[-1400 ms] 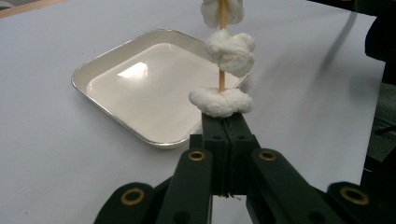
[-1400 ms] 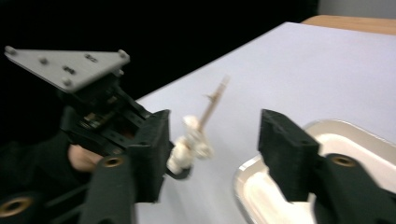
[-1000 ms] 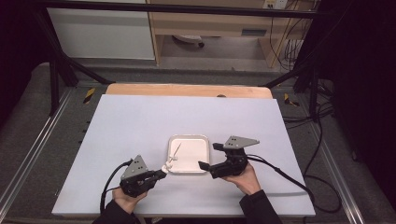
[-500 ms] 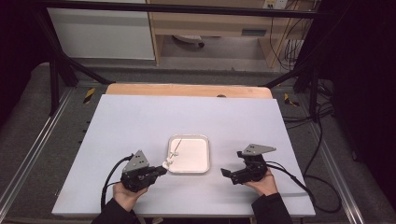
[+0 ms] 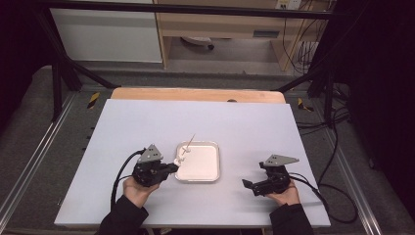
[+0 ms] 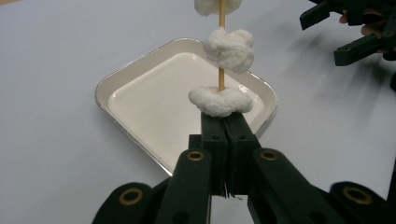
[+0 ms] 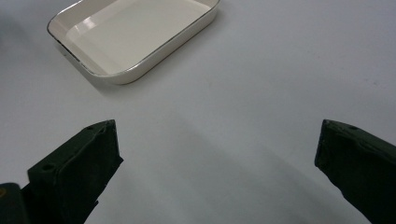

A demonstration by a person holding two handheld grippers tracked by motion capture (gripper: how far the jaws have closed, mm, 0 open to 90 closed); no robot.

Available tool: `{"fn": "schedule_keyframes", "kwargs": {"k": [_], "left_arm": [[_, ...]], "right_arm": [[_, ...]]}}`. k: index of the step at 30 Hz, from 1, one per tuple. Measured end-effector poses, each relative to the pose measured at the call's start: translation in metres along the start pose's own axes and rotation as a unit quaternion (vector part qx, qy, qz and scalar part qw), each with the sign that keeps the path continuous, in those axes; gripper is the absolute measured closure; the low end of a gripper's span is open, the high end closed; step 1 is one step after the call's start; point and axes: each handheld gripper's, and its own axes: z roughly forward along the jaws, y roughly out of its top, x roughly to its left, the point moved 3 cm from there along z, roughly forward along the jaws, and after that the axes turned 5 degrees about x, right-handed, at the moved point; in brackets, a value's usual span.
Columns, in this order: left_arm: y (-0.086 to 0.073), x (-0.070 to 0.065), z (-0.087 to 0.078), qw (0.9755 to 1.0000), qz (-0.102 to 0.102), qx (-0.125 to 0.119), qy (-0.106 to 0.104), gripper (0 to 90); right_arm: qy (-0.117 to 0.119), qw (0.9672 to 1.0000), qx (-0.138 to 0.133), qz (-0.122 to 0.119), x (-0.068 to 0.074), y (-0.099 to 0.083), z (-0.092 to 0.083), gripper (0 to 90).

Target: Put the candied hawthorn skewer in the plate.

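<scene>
Table (image 5: pixel 147 122): left gripper (image 6: pixel 223 122) clamps skewer (image 6: pixel 222 44).

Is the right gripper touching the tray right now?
Apart. In the high view the right gripper sits off to the side of the tray, bare table between them; its own view shows open jaws short of it.

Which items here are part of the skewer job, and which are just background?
In use:
- skewer with white lumps, clamped in the left gripper
- tray, empty, under the skewer
- right gripper, jaws wide, nothing between them, off to the tray's side

Background:
- table
- wooden board at its far edge
- cables on the floor
</scene>
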Motion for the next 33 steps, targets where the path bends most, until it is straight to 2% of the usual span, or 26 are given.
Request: {"fn": "schedule_keyframes", "kwargs": {"k": [6, 11, 13, 22, 28, 31, 33], "left_arm": [[0.007, 0.004, 0.017, 0.9996, -0.007, 0.029, -0.001, 88.0], [0.01, 0.006, 0.034, 0.9981, -0.018, 0.06, 0.0, 88.0], [0.01, 0.005, 0.04, 0.9972, -0.014, 0.073, 0.006, 88.0], [0.006, 0.006, 0.062, 0.9906, -0.014, 0.135, 0.018, 87.9], [0.002, 0.004, 0.072, 0.9831, -0.007, 0.178, 0.039, 87.8], [0.002, 0.004, 0.073, 0.9832, -0.007, 0.178, 0.037, 86.9], [0.002, 0.003, 0.072, 0.9835, -0.007, 0.177, 0.039, 81.5]], "right_arm": [[-0.002, 1.0, -0.003, -0.003, -0.002, -0.004, -0.003, 0.5], [0.0, 1.0, -0.005, 0.004, -0.004, -0.007, -0.006, 0.5], [0.0, 1.0, -0.007, 0.004, -0.004, -0.007, -0.006, 0.5], [0.004, 0.9999, -0.011, 0.007, -0.005, -0.009, -0.007, 0.6], [0.007, 0.9999, -0.01, 0.007, -0.005, -0.009, -0.007, 0.6], [0.007, 0.9999, -0.011, 0.008, -0.005, -0.009, -0.007, 0.5], [0.007, 0.9999, -0.01, 0.007, -0.005, -0.009, -0.007, 0.5]]}}
